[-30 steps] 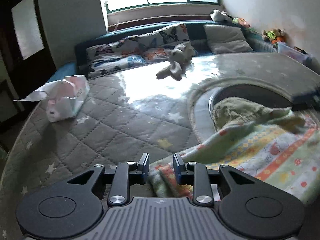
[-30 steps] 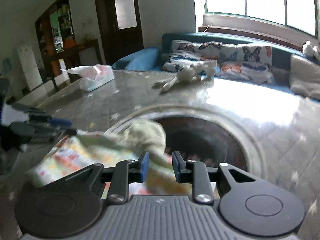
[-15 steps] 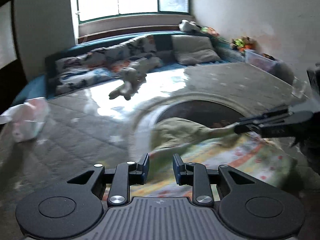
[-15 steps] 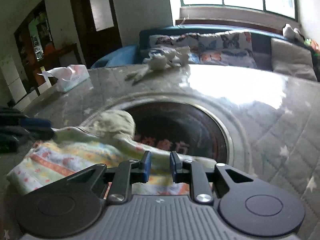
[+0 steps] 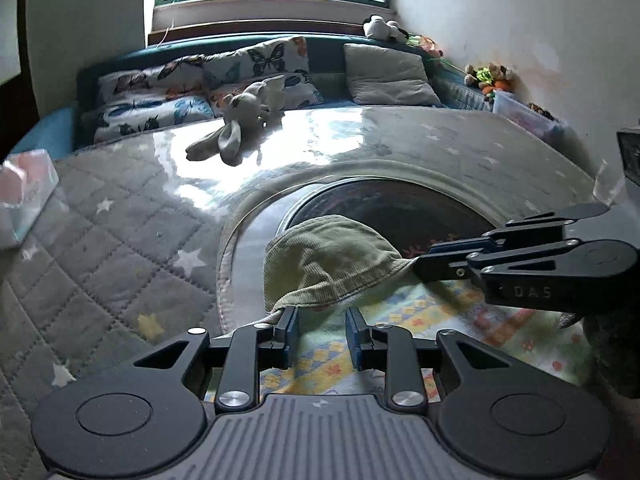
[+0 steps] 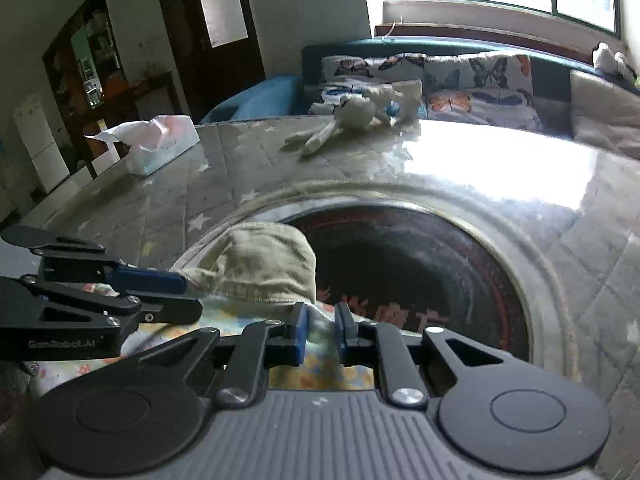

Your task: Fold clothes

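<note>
A small garment lies on the table: an olive corduroy part [image 5: 328, 260] folded over a pale patterned part [image 5: 460, 316]. It also shows in the right wrist view [image 6: 256, 264]. My left gripper [image 5: 320, 336] hovers over the garment's near left edge, jaws apart with only a bit of cloth edge by its left finger. My right gripper [image 6: 322, 330] is shut on the garment's edge, and it shows from the side in the left wrist view [image 5: 432, 258], pinching the olive cloth's corner.
The table has a quilted grey star cover [image 5: 120, 248] and a dark round inset [image 6: 420, 272]. A plush rabbit [image 5: 236, 132] lies at the far side. A tissue pack [image 6: 156, 144] sits at the left. A cushioned bench [image 5: 256, 68] is behind.
Both grippers have come closer together over the garment. The olive part is now folded over further onto the patterned cloth. The left view has swung right.
</note>
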The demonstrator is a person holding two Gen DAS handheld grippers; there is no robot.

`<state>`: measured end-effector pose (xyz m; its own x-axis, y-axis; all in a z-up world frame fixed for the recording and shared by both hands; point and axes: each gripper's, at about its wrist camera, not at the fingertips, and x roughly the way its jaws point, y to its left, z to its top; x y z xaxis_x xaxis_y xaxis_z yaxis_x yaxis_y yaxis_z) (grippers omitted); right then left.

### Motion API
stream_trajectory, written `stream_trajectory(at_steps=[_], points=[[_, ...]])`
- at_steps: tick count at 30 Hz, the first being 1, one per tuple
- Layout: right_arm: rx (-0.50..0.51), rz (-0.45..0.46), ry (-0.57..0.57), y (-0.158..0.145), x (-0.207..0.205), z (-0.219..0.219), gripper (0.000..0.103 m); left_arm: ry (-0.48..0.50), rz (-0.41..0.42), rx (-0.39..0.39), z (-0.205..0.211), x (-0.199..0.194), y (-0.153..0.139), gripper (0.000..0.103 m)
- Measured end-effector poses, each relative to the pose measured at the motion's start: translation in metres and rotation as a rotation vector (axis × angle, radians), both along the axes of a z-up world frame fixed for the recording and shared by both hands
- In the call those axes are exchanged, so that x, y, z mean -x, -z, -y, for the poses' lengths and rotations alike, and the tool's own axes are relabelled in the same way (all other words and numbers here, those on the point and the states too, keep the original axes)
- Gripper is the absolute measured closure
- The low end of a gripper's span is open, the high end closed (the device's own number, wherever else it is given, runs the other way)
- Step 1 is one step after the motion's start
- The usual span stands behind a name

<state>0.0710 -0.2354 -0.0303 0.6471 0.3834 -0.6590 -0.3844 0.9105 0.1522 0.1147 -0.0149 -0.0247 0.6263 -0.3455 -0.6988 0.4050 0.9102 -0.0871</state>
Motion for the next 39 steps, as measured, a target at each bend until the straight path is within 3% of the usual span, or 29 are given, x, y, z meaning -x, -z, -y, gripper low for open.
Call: stream_trajectory(at_steps=[7,19,25,34,39], points=[[0.001,0.041,-0.149,-0.018,0.023,-0.019,0.089,-0.008,-0.01,0.018,-0.001,0.0,-0.002,0.074],[0.094,0.047,-0.36,-0.01,0.091,-0.056,0.089,-0.028,-0.007,0.009,0.002,0.0,-0.001,0.074],[0.076,0.087,-0.36,-0.015,0.124,-0.051,0.089,-0.063,0.019,0.0,0.0,0.015,-0.007,0.074],[0.017,0.098,-0.249,-0.019,0.131,-0.033,0.089,-0.027,0.117,0.026,-0.01,0.096,-0.021,0.074],[0.032,0.077,-0.235,-0.008,0.137,-0.029,0.089,-0.018,0.124,0.018,-0.011,0.125,-0.008,0.074]])
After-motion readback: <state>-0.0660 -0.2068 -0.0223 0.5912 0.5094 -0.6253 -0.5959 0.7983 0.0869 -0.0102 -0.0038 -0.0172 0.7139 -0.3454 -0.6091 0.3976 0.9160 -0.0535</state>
